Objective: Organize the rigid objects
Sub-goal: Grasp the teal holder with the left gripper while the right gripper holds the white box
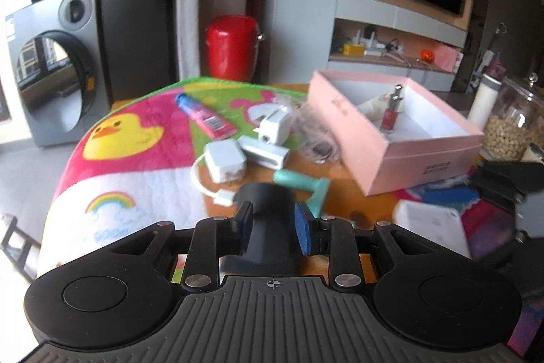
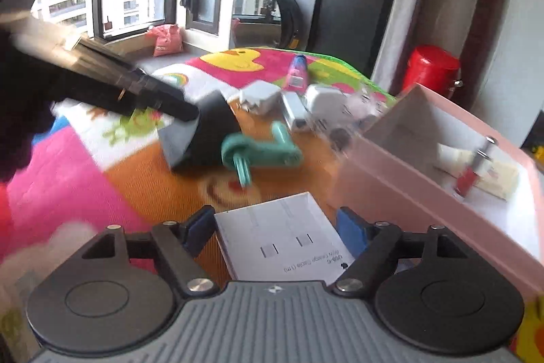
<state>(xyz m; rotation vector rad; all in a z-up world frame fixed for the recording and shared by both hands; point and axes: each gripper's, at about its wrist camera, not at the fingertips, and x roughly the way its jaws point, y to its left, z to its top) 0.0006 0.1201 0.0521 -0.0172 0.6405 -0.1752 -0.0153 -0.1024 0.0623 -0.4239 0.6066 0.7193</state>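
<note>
My left gripper (image 1: 273, 228) is shut on a black cone-shaped object (image 1: 268, 227), held just above the table; it also shows in the right wrist view (image 2: 200, 131) with the left fingers (image 2: 170, 104) on it. My right gripper (image 2: 277, 238) is shut on a white cable box (image 2: 282, 244). A teal handle piece (image 2: 261, 153) lies beside the black object. White chargers (image 1: 226, 159), a pink tube (image 1: 204, 116) and a white adapter (image 1: 275, 125) lie on the mat. An open pink box (image 1: 391, 138) holds a red bottle (image 1: 391, 111).
A colourful duck-print mat (image 1: 112, 138) covers the table. A glass jar of nuts (image 1: 510, 128) and a white bottle (image 1: 484, 101) stand right of the pink box. A red bin (image 1: 233, 48) and a washing machine (image 1: 51, 67) stand beyond the table.
</note>
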